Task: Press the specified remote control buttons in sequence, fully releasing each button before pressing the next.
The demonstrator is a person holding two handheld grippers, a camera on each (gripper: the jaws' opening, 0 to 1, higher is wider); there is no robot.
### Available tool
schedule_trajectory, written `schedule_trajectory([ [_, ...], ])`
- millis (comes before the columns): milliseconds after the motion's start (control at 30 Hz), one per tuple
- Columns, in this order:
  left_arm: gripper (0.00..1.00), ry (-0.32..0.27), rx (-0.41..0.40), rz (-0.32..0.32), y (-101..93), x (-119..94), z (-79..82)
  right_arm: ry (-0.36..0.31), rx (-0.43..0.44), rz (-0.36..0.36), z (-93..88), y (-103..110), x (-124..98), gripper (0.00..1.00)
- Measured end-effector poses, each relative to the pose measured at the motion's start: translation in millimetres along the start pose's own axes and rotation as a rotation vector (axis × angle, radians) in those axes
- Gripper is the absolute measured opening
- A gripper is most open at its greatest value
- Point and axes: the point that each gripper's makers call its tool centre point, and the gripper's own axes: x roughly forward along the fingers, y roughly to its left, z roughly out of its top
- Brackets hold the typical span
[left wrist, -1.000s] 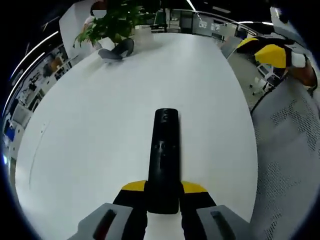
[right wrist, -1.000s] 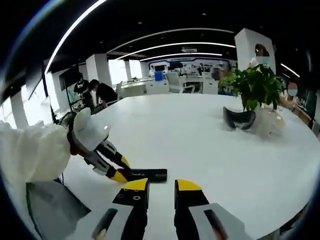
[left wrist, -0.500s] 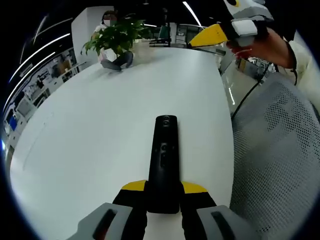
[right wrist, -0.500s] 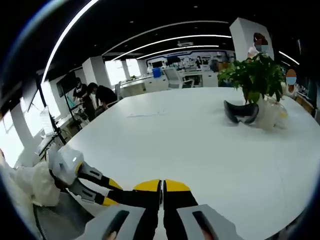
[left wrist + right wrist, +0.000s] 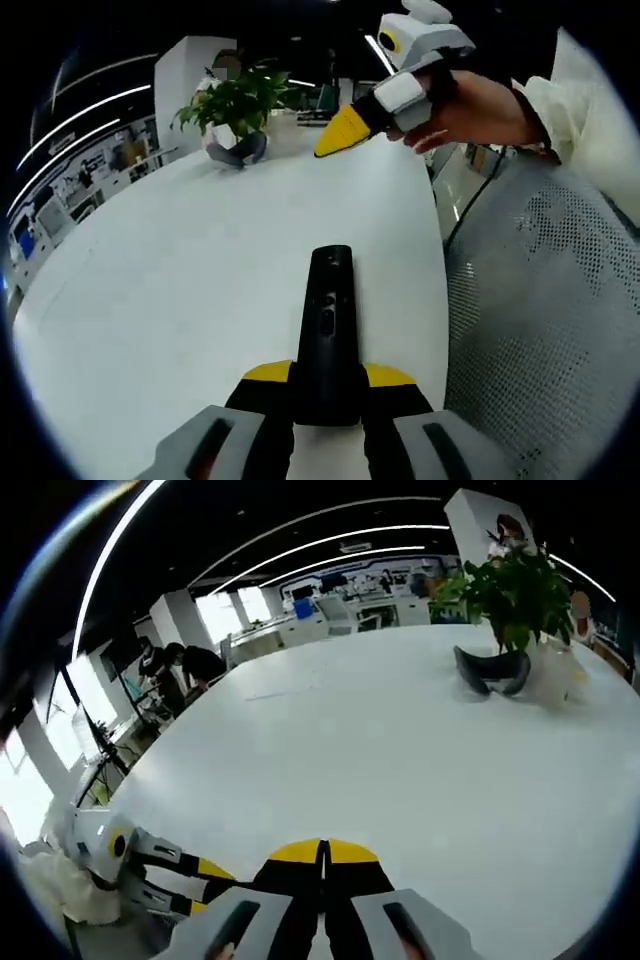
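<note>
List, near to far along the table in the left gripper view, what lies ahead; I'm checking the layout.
Yellow-tipped left gripper → long black remote control held in it → bare white tabletop → leafy green potted plant at the far edge.

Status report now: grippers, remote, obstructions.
Left gripper shut on remote. Right gripper shut, empty, above the table. Nothing between them.

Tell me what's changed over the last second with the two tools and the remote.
The right tool closed its jaws, open a second ago, and in the left gripper view it moved from the far right edge to above the table, nearer the remote. The left tool stayed shut on the remote.
</note>
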Motion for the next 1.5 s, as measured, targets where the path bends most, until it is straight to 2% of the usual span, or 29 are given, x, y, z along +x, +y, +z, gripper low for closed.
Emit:
schedule_trajectory([
  [100, 0.24, -0.004, 0.002, -0.007, 1.4, 1.1, 0.8, 0.097, -0.007, 0.039, -23.0, 5.4, 2.2, 0.00],
  [200, 0.24, -0.004, 0.016, -0.032, -1.7, 1.2, 0.3, 0.236, -0.021, 0.065, -55.6, 9.4, 3.1, 0.00],
  [267, 0.24, -0.006, 0.027, -0.047, -4.3, 1.6, 0.5, 0.256, -0.045, 0.056, -64.0, 8.8, 4.6, 0.00],
  [333, 0.24, -0.009, 0.045, -0.069, -8.9, 1.9, 0.7, 0.256, -0.039, 0.053, -62.1, 10.4, 7.0, 0.00],
  [433, 0.24, -0.009, 0.065, -0.088, -13.1, 2.3, 0.8, 0.343, -0.050, 0.030, -76.1, 5.1, 4.9, 0.00],
  [500, 0.24, -0.013, 0.073, -0.098, -15.5, 2.3, 1.1, 0.370, -0.061, 0.036, -83.1, 4.1, 6.3, 0.00],
  [600, 0.24, -0.021, 0.067, -0.124, -21.1, 2.3, 1.8, 0.361, -0.064, 0.043, -81.8, 5.2, 7.0, 0.00],
  [667, 0.24, -0.028, 0.072, -0.126, -22.2, 2.9, 2.1, 0.389, -0.061, 0.039, -87.5, 4.2, 8.6, 0.00],
  [833, 0.27, -0.037, 0.079, -0.119, -24.5, 3.3, 2.1, 0.389, -0.056, 0.036, -88.4, 5.0, 5.8, 0.00],
  [900, 0.27, -0.034, 0.089, -0.113, -25.1, 3.6, 2.2, 0.410, -0.040, 0.042, -93.0, 5.8, 4.4, 0.00],
  [1233, 0.25, -0.021, 0.086, -0.100, -26.3, 0.6, -0.4, 0.403, -0.019, 0.039, -93.5, 5.5, 2.1, 0.00],
  [1500, 0.25, -0.020, 0.082, -0.107, -27.7, -0.7, -1.5, 0.435, -0.106, 0.021, -93.8, 7.2, 3.0, 0.00],
])
